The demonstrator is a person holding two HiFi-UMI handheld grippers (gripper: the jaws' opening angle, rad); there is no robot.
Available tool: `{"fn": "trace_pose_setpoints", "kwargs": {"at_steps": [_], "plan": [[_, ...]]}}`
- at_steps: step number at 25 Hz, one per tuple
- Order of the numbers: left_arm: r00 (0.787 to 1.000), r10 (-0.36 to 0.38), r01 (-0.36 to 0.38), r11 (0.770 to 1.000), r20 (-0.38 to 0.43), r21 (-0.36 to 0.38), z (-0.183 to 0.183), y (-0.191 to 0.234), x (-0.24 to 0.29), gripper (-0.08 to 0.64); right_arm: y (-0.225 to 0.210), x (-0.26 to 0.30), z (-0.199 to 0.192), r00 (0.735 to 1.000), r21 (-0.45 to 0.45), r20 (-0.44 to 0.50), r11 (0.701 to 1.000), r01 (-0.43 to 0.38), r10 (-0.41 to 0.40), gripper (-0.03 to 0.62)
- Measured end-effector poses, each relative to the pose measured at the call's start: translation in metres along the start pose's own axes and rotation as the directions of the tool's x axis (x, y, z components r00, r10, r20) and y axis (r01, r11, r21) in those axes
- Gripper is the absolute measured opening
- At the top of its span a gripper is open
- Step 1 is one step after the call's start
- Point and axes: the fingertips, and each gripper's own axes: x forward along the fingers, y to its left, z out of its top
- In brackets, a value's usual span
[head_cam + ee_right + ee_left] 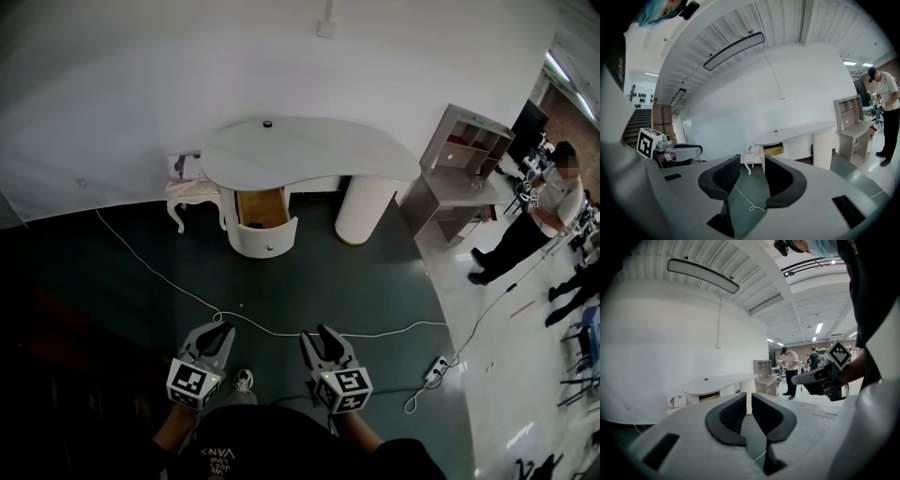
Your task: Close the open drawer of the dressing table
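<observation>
My left gripper [221,330] is closed and empty, and my right gripper [316,334] is half-open and empty. I'd approach the open drawer [263,223], upper centre, and press squarely on its rounded front.

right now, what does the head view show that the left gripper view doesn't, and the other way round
Head view only: the power strip on the floor, the person's shoe, and the marker cube on the left tool.
Left gripper view only: the long ceiling lamp and the strip lights further back.
Both: the dressing table, the shelf unit, the right tool and a standing person.
</observation>
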Motion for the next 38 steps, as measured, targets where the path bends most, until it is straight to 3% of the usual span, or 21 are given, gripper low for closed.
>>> {"fn": "trace_pose_setpoints", "kwargs": {"at_steps": [1, 3, 4, 16, 21, 38], "plan": [[1.000, -0.006, 0.006, 1.000, -0.003, -0.006, 0.000, 0.005, 0.003, 0.031, -0.001, 0.006, 0.002, 1.000, 0.010, -0.004, 1.000, 0.007, -0.007, 0.156], [1.000, -0.020, 0.020, 1.000, -0.011, -0.022, 0.000, 0.018, 0.010, 0.159, -0.001, 0.020, 0.004, 1.000, 0.021, -0.015, 1.000, 0.019, -0.019, 0.170], [1.000, -0.027, 0.027, 0.999, -0.013, -0.029, -0.001, 0.025, 0.014, 0.173, 0.000, 0.028, 0.004, 1.000, 0.024, -0.018, 0.999, 0.026, -0.026, 0.170], [0.996, -0.072, 0.071, 0.997, -0.043, -0.037, -0.020, 0.136, 0.035, 0.173, 0.016, 0.130, -0.005, 0.993, 0.032, -0.042, 0.993, 0.113, -0.112, 0.186], [0.995, -0.085, 0.083, 0.996, -0.053, -0.025, -0.018, 0.170, 0.039, 0.174, 0.016, 0.148, -0.006, 0.985, 0.061, -0.040, 0.983, 0.173, -0.170, 0.187], [0.997, -0.037, 0.032, 0.996, -0.062, -0.085, -0.020, 0.214, 0.086, 0.173, -0.024, 0.216, -0.009, 0.978, 0.041, -0.123, 0.984, 0.174, -0.167, 0.187]]}}
